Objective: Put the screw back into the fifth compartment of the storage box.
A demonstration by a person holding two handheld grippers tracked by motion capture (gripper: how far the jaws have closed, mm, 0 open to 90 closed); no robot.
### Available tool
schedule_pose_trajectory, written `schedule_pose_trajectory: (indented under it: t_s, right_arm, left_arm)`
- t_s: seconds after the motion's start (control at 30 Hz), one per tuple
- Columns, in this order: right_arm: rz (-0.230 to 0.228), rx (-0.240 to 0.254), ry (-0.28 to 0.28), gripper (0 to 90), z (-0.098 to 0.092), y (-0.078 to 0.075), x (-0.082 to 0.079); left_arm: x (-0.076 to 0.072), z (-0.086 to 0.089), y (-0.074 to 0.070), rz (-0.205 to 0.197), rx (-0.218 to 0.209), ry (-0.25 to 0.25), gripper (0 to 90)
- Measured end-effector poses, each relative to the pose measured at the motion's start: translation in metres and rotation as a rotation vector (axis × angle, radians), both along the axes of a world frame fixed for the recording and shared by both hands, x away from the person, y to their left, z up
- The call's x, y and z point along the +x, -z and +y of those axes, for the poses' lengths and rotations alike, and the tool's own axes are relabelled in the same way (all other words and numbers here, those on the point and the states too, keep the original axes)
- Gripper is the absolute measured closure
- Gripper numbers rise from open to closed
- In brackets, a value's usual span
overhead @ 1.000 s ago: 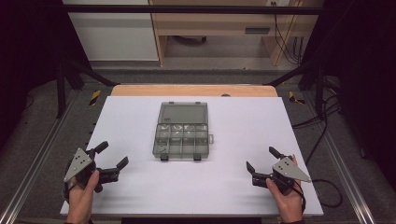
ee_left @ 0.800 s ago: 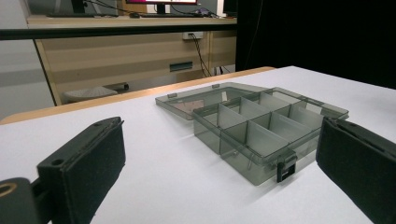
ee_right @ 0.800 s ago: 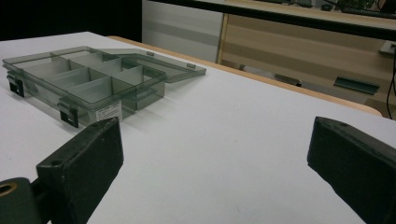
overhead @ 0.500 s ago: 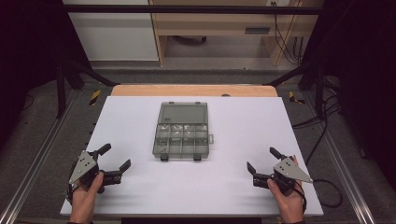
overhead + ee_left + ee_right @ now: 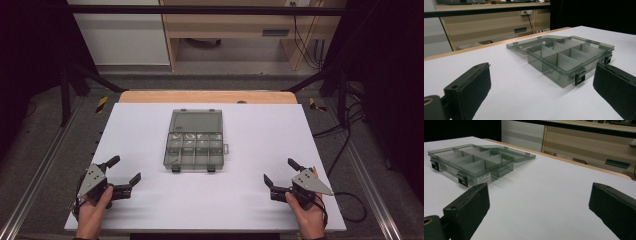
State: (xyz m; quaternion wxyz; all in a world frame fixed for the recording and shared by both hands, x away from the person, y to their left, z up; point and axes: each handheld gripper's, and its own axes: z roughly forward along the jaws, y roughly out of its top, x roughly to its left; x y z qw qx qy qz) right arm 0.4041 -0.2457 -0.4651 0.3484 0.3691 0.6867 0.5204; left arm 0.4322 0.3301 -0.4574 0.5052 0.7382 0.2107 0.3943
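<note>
Compartment box (image 5: 194,141) lay open, lid flat behind it.
Left gripper (image 5: 124,170) and right gripper (image 5: 280,172) waited with jaws spread; compartments seemed empty.

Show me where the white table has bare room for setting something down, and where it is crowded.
Bare patches: left and right of the open organizer box, out to the table edges; the near strip between the left gripper and right gripper; a narrower band beyond the lid. Only the centre is occupied.
</note>
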Motion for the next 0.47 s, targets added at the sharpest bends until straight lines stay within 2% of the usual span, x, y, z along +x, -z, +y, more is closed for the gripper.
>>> schedule_pose_trajectory:
  t_s: [0.2,0.33,0.47]
  right_arm:
    - [0.01,-0.003,-0.005,3.2,0.0012,0.0012,0.0004]
    - [0.011,-0.007,-0.006,3.2,0.0015,0.002,0.0012]
    - [0.014,-0.009,-0.005,3.2,0.0017,0.0023,0.0015]
  left_arm:
    - [0.0004,-0.0025,0.001,0.005,0.023,0.024,1.3]
    - [0.0016,0.0,0.0012,0.015,0.014,0.014,1.3]
    - [0.0034,0.0015,0.0016,0.027,0.022,0.001,1.4]
